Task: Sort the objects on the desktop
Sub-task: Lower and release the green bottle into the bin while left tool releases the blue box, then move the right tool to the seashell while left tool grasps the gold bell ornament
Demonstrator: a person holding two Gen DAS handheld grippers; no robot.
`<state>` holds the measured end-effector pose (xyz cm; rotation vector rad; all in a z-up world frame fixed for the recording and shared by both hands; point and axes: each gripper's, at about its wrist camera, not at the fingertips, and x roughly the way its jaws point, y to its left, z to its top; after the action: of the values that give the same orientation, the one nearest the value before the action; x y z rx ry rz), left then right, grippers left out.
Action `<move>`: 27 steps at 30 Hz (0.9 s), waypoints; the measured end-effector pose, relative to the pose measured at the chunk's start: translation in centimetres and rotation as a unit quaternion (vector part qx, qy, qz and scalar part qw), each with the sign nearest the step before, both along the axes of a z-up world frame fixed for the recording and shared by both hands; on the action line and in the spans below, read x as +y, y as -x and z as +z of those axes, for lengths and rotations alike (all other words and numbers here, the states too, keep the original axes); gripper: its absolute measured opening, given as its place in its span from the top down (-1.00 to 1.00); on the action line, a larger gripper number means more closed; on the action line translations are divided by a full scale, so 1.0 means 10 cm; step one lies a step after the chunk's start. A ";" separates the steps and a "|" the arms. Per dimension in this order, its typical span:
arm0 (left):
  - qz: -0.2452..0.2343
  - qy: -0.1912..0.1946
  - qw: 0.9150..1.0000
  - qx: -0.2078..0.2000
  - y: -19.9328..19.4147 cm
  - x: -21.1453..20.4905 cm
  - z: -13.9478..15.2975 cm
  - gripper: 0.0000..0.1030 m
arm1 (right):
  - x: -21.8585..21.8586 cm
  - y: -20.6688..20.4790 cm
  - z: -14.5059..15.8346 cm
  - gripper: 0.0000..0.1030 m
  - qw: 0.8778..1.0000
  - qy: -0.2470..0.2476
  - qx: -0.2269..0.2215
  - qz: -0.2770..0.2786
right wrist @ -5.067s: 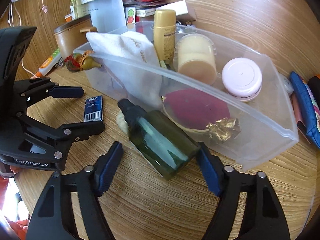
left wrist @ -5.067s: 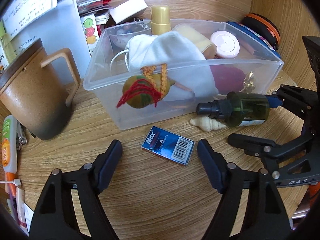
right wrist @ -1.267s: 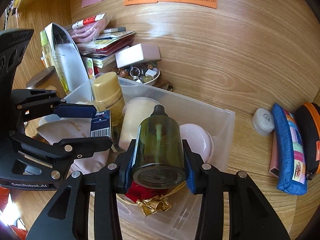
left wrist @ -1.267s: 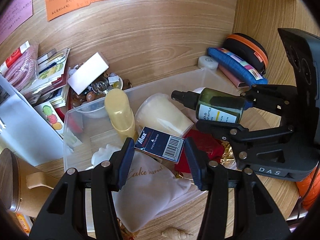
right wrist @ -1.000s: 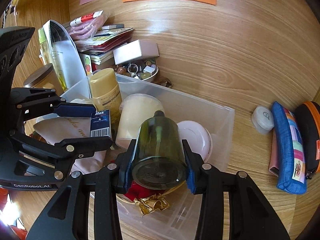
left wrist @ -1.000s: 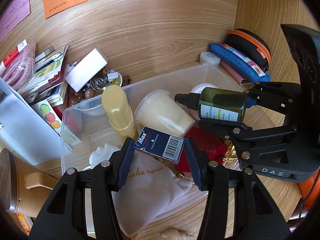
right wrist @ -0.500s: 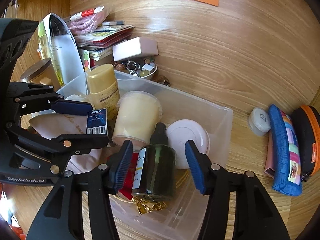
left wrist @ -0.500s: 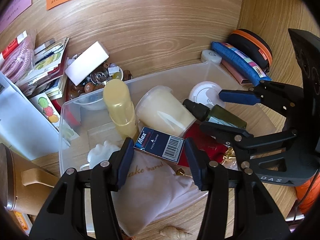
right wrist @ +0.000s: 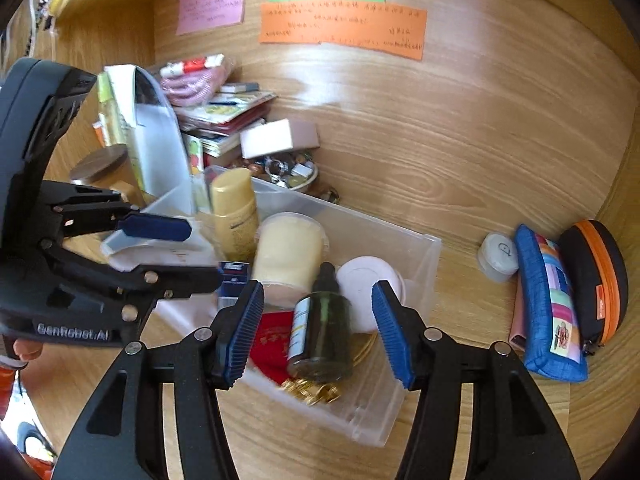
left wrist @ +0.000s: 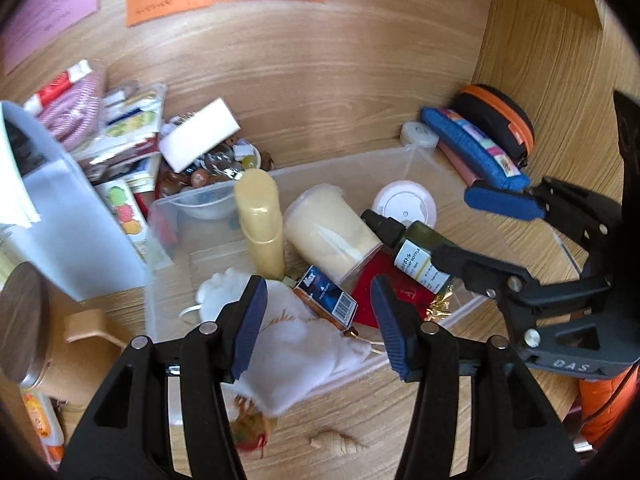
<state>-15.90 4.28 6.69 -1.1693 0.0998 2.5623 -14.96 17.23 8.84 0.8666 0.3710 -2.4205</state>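
Left wrist view: clear bin (left wrist: 416, 156) as landmark. Inside it, blue staple box (left wrist: 325, 297) on white cloth, green spray bottle (left wrist: 416, 250) beside cream cup. Both grippers, left (left wrist: 318, 328) and right (right wrist: 318, 332), above the bin, jaws spread, empty. Outside, by its near wall on the desk, seashell (left wrist: 338, 442): probably light, hard, brittle; best pinched across its middle.

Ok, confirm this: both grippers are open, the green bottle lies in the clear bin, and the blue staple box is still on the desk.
Not quite. The blue staple box is in the clear bin, beside the white cloth, as the left wrist view shows. The rest holds: left gripper and right gripper are open, and the green bottle lies in the bin.
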 end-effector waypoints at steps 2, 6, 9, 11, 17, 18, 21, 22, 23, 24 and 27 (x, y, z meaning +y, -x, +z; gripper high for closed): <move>0.008 -0.003 1.000 0.012 -0.07 -0.06 0.06 -0.19 | -0.01 -0.10 0.03 -0.02 1.000 0.004 0.000 0.009; 0.025 -0.012 0.999 0.027 -0.23 -0.20 0.15 -0.19 | -0.07 -0.30 0.06 -0.02 1.000 0.004 0.009 0.023; 0.039 -0.015 0.999 0.035 -0.35 -0.28 0.18 -0.21 | -0.14 -0.43 0.03 -0.02 0.999 0.007 0.006 0.037; 0.047 -0.018 0.998 0.036 -0.44 -0.35 0.16 -0.22 | -0.21 -0.52 -0.01 -0.02 0.999 0.006 0.002 0.049; 0.059 -0.028 0.998 0.024 -0.68 -0.52 -0.01 -0.22 | -0.37 -0.73 -0.19 -0.02 0.997 0.007 -0.017 0.077; 0.060 -0.031 0.998 0.019 -0.70 -0.55 -0.05 -0.22 | -0.38 -0.74 -0.22 -0.02 0.997 0.007 -0.020 0.077; 0.059 -0.046 0.997 0.007 -0.74 -0.60 -0.15 -0.22 | -0.45 -0.77 -0.33 -0.02 0.995 0.012 -0.041 0.089; 0.059 -0.050 0.997 0.004 -0.75 -0.61 -0.18 -0.22 | -0.48 -0.78 -0.38 -0.01 0.994 0.009 -0.048 0.094; 0.058 -0.053 0.997 0.001 -0.76 -0.61 -0.20 -0.22 | -0.50 -0.79 -0.41 0.01 0.994 0.007 -0.052 0.096; 0.055 -0.057 0.997 -0.003 -0.76 -0.61 -0.23 -0.22 | -0.52 -0.81 -0.45 0.06 0.993 0.004 -0.057 0.101; 0.050 -0.070 0.996 -0.012 -0.73 -0.60 -0.28 -0.21 | -0.59 -0.82 -0.55 0.23 0.991 -0.002 -0.075 0.113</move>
<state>-8.58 -1.72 3.94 -1.1780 -0.1446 2.5920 -6.72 11.31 3.33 0.9469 0.3958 -2.1335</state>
